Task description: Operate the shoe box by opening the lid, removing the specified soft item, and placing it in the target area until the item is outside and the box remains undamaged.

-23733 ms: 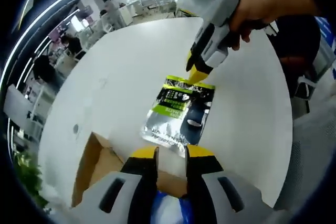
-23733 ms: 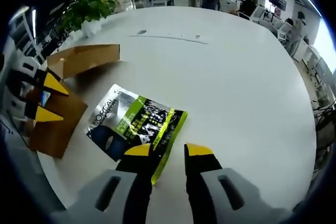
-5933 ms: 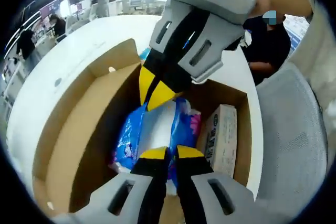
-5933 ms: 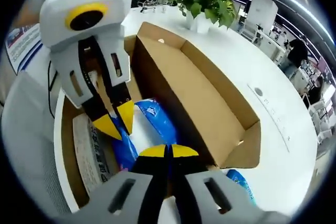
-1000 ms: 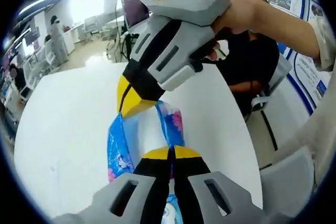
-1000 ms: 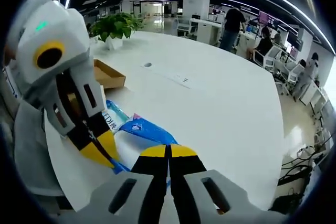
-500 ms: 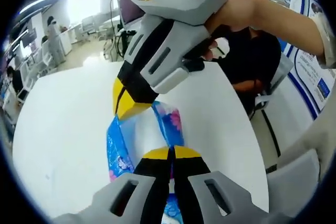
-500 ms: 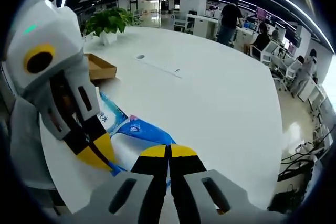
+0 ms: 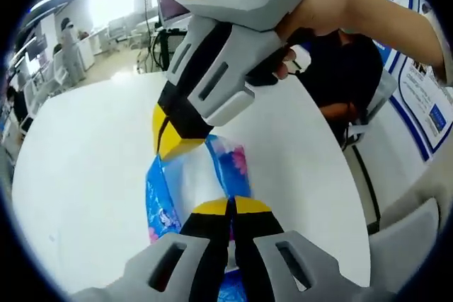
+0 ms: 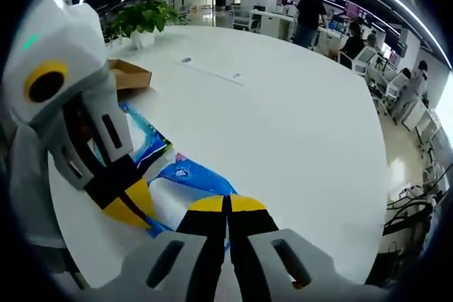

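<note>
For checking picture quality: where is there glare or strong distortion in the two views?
Left gripper view: window light burns out the top left; the right gripper looms large and stretched. Right gripper view: the white table bulges under the fisheye, and ceiling strip lights curve along the top.

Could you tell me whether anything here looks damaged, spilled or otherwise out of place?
Nothing stands out. Both grippers, left and right, are shut on the blue soft pack above the white table. The pack looks intact, nothing has spilled, and the cardboard box behind shows no visible damage.
</note>
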`<action>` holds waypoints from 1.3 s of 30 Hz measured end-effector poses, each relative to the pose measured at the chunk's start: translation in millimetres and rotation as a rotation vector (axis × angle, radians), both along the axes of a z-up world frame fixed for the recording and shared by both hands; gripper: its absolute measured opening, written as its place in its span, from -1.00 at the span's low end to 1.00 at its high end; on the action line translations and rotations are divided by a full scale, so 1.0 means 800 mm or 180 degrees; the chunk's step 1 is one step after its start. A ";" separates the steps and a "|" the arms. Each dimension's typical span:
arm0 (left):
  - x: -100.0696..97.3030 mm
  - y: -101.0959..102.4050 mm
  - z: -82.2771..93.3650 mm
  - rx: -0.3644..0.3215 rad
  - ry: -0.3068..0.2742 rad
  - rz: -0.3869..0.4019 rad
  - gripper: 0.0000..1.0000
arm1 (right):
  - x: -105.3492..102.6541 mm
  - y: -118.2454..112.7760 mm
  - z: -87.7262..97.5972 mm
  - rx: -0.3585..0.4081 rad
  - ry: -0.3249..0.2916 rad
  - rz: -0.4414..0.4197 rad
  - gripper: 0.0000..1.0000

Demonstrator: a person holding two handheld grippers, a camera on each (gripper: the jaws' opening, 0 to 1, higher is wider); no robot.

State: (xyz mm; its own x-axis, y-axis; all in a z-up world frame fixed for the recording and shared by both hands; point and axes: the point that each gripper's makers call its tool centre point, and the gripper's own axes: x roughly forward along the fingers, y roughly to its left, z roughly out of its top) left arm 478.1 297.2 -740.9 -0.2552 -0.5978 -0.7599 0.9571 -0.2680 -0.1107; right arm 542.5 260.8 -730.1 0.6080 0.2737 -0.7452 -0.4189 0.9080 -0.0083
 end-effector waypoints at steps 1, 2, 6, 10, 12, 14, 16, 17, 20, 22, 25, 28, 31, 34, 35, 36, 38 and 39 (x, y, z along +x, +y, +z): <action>0.000 0.001 -0.002 0.0007 -0.0020 -0.0013 -1.00 | 0.000 0.000 -0.001 0.0000 0.0001 0.0002 -1.00; 0.000 0.001 -0.005 0.0022 -0.0023 -0.0013 -1.00 | 0.000 0.000 -0.003 -0.0003 0.0003 0.0005 -1.00; -0.001 0.000 -0.006 0.0018 0.0026 0.0024 -1.00 | 0.002 0.002 -0.007 0.0002 0.0010 0.0009 -1.00; -0.006 0.000 -0.008 0.0016 0.0027 -0.0003 -1.00 | 0.004 0.004 -0.010 0.0007 0.0016 0.0008 -1.00; -0.006 0.000 -0.011 0.0020 0.0026 -0.0003 -1.00 | 0.003 0.004 -0.011 -0.0008 0.0016 0.0017 -1.00; -0.006 0.000 -0.012 0.0014 0.0033 0.0012 -1.00 | 0.003 0.004 -0.012 -0.0005 0.0008 0.0015 -1.00; -0.006 0.000 -0.013 0.0008 0.0037 0.0017 -1.00 | 0.003 0.004 -0.012 0.0005 0.0006 0.0017 -1.00; -0.006 0.000 -0.013 0.0002 0.0033 0.0013 -1.00 | 0.003 0.004 -0.012 0.0005 0.0005 0.0018 -1.00; -0.005 0.000 -0.012 -0.0002 0.0018 0.0006 -1.00 | 0.003 0.003 -0.012 0.0004 0.0002 0.0017 -1.00; -0.005 0.000 -0.012 -0.0002 0.0010 0.0006 -1.00 | 0.003 0.003 -0.012 -0.0004 0.0002 0.0017 -1.00; -0.005 0.000 -0.012 -0.0010 -0.0019 -0.0009 -1.00 | 0.003 0.001 -0.012 -0.0040 -0.0005 0.0014 -1.00; -0.005 -0.001 -0.012 -0.0023 -0.0063 -0.0019 -1.00 | 0.002 0.001 -0.012 -0.0073 -0.0005 0.0027 -1.00; -0.005 -0.001 -0.009 -0.0047 -0.0094 -0.0004 -1.00 | 0.001 -0.001 -0.011 -0.0127 -0.0006 0.0038 -1.00; -0.005 0.001 -0.006 -0.0054 -0.0109 -0.0002 -0.99 | 0.000 -0.002 -0.010 -0.0175 -0.0007 0.0056 -0.99; -0.005 0.002 -0.005 -0.0057 -0.0121 -0.0004 -0.98 | 0.000 -0.002 -0.009 -0.0186 -0.0011 0.0057 -0.98; -0.005 0.002 -0.003 -0.0072 -0.0144 -0.0016 -0.96 | -0.001 -0.002 -0.008 -0.0191 -0.0012 0.0058 -0.97; -0.004 0.001 -0.001 -0.0089 -0.0160 -0.0009 -0.94 | -0.001 0.000 -0.006 -0.0198 -0.0012 0.0069 -0.96; -0.004 0.000 0.002 -0.0109 -0.0167 -0.0002 -0.92 | -0.001 0.001 -0.005 -0.0207 -0.0018 0.0081 -0.96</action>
State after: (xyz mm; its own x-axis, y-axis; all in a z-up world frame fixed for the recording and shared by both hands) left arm 475.1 297.4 -739.2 -0.2160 -0.6236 -0.7513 0.9611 -0.2713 -0.0511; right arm 541.7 261.4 -733.8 0.6057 0.2403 -0.7585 -0.4417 0.8945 -0.0693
